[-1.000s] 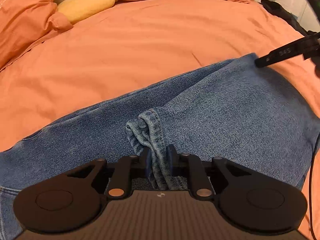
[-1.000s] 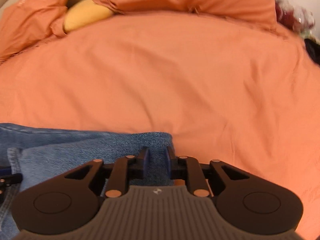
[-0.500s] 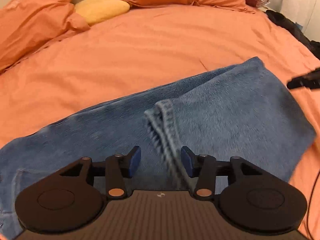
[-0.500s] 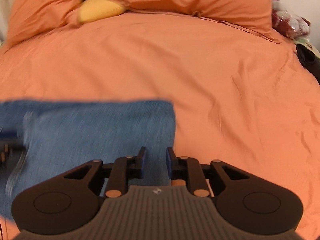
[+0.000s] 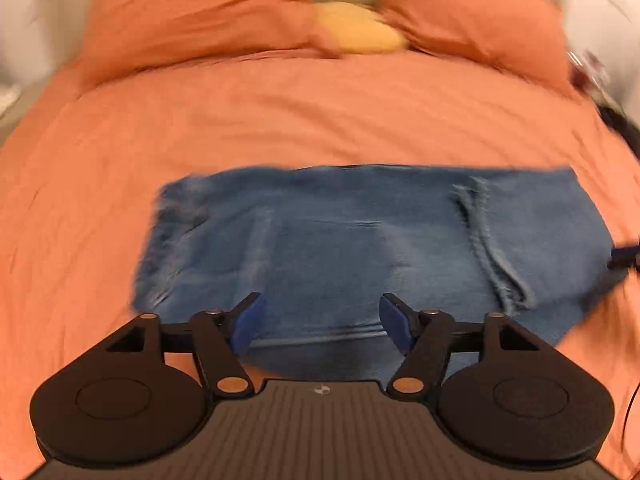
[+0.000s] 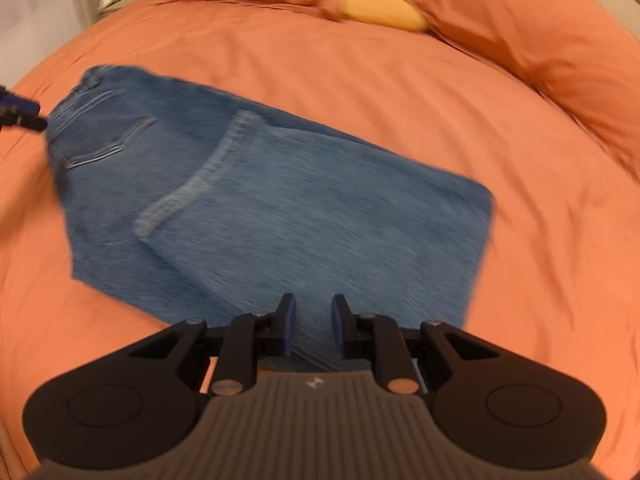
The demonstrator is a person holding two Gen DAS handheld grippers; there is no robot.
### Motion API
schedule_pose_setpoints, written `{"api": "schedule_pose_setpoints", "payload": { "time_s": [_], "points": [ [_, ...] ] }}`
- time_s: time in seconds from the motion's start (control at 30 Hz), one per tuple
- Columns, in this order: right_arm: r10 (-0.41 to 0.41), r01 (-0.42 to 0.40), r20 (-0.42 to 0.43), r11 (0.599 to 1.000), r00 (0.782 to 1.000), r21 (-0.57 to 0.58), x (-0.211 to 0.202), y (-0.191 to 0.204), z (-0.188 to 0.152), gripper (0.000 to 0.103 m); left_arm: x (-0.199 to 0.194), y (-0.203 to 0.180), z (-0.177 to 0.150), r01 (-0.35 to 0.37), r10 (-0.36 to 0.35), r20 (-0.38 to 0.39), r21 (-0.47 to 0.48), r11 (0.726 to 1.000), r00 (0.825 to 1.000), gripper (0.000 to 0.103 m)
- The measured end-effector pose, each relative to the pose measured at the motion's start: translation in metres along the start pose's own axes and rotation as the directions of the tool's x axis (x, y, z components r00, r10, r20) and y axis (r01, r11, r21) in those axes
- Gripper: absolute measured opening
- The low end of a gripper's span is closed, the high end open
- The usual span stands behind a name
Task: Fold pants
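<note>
The blue jeans (image 5: 360,248) lie folded over in a flat rectangle on the orange bed cover. The leg hems (image 5: 492,248) lie across the right part, the waist and back pocket (image 6: 100,132) at the left end. My left gripper (image 5: 322,320) is open and empty, raised above the near edge of the jeans. My right gripper (image 6: 312,324) is empty, its fingers a narrow gap apart, raised above the fold end of the jeans. Its tip shows at the right edge of the left wrist view (image 5: 626,254). The left gripper's tip shows at the left edge of the right wrist view (image 6: 20,114).
The orange bed cover (image 5: 280,120) spreads all around the jeans. Orange pillows (image 5: 192,12) and a yellow cushion (image 5: 360,32) lie at the head of the bed. Dark items sit off the bed's far right edge (image 5: 600,92).
My left gripper let go of the leg hems, opened wide and pulled back and up. My right gripper also drew back and up. The jeans now lie folded flat.
</note>
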State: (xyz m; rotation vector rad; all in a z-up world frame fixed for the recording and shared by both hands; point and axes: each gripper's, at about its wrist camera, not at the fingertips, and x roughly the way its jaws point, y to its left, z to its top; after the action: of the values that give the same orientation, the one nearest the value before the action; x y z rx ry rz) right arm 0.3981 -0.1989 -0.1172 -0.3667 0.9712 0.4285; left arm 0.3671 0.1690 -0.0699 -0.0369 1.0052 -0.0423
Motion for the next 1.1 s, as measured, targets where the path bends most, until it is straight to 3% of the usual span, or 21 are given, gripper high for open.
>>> {"api": "schedule_pose_setpoints", "payload": {
  "time_s": [0.07,0.13,0.3,0.43,0.57,0.7,0.83,0.97,1.1],
  "points": [
    [0.033,-0.032,0.003,0.996,0.999,-0.079,0.005,0.016,0.011,0.013,0.0,0.033,-0.009,0.007,-0.004,0.024,-0.115,0.993,1.0,0.082],
    [0.041,-0.041,-0.002,0.982,0.999,-0.185,0.013,0.032,0.022,0.013,0.005,0.066,-0.018,0.019,-0.008,0.046,-0.247,0.969,0.999,0.082],
    [0.037,-0.046,-0.032,0.942,0.999,-0.333,0.032,0.054,0.046,0.013,0.026,0.128,-0.046,0.098,-0.064,0.084,-0.518,0.849,0.994,0.082],
    [0.048,-0.066,-0.053,0.909,0.997,-0.412,0.052,0.065,0.067,0.013,0.052,0.146,-0.058,0.182,-0.123,0.137,-0.636,0.75,0.983,0.082],
    [0.046,-0.104,-0.123,0.846,0.991,-0.524,0.075,0.081,0.085,0.014,0.079,0.153,-0.062,0.214,-0.156,0.146,-0.694,0.688,0.977,0.082],
    [0.035,-0.145,-0.191,0.782,0.981,-0.606,0.099,0.091,0.096,0.014,0.096,0.159,-0.067,0.269,-0.194,0.188,-0.713,0.648,0.963,0.085],
    [0.043,-0.223,-0.288,0.745,0.957,-0.629,0.121,0.094,0.101,0.015,0.108,0.167,-0.075,0.329,-0.218,0.246,-0.725,0.606,0.944,0.083],
    [0.079,-0.286,-0.356,0.765,0.931,-0.577,0.129,0.084,0.113,0.015,0.113,0.169,-0.078,0.352,-0.217,0.277,-0.722,0.596,0.936,0.071],
    [0.068,-0.278,-0.353,0.76,0.933,-0.587,0.132,0.084,0.109,0.015,0.106,0.166,-0.074,0.337,-0.195,0.276,-0.714,0.614,0.941,0.056]
  ]
}}
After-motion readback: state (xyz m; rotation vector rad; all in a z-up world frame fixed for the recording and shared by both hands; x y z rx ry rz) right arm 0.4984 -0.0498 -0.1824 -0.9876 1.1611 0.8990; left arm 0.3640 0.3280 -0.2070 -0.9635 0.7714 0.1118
